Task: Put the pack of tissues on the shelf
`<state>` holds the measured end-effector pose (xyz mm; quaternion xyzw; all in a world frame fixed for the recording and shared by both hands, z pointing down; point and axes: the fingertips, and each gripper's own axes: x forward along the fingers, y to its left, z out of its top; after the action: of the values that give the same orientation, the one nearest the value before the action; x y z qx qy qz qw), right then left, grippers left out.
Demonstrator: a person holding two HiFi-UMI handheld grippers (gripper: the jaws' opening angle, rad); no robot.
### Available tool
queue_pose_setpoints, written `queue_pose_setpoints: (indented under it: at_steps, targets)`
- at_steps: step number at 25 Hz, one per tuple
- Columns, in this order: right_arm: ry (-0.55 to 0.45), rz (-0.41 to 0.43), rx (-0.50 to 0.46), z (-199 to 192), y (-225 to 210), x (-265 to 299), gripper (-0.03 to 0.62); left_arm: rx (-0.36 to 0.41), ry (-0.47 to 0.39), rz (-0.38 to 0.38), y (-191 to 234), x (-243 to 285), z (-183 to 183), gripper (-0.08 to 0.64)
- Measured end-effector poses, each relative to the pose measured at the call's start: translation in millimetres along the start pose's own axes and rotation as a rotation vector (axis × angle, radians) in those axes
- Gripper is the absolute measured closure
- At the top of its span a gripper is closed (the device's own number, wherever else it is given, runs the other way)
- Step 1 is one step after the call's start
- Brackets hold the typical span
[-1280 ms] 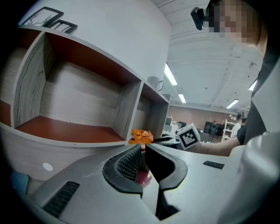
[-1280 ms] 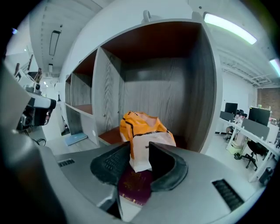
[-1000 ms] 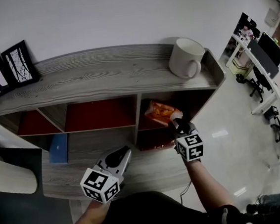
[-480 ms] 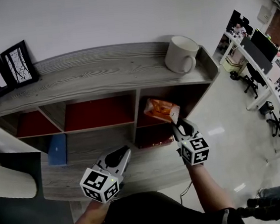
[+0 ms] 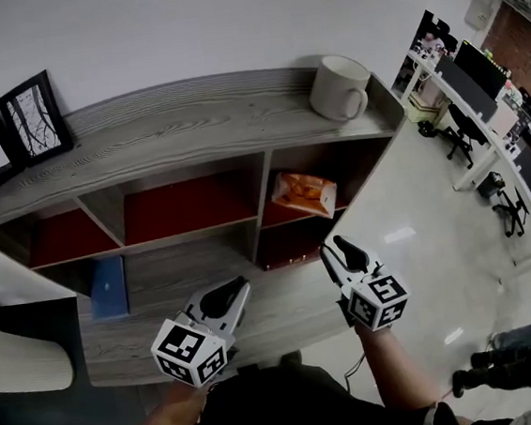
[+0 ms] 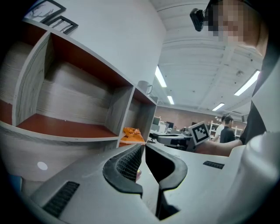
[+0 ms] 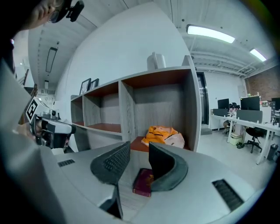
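- Crinkled orange pack of tissues [image 5: 304,194] lies in the right red-floored compartment of the grey wood-grain shelf [image 5: 191,130].
- Right tongs [image 7: 139,151] apart, empty; left tongs [image 6: 143,148] together.
- White mug [image 5: 337,88], framed pictures [image 5: 11,120] on top.

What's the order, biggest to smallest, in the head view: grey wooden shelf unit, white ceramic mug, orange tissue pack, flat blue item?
Grey wooden shelf unit, by far.
White ceramic mug and orange tissue pack: about alike; mug sits nearer the camera, so unranked.
Flat blue item, smallest.
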<state>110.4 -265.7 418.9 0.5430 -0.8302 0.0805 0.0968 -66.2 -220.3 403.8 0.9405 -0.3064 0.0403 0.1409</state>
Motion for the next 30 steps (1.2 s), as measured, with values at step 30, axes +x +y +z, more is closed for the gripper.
queue_pose_setpoints:
  at_steps: [30]
  targets:
    - [-0.110, 0.179, 0.178, -1, 61, -116, 0.557, 0.034, -0.009, -0.032, -72, -7, -6, 0.520]
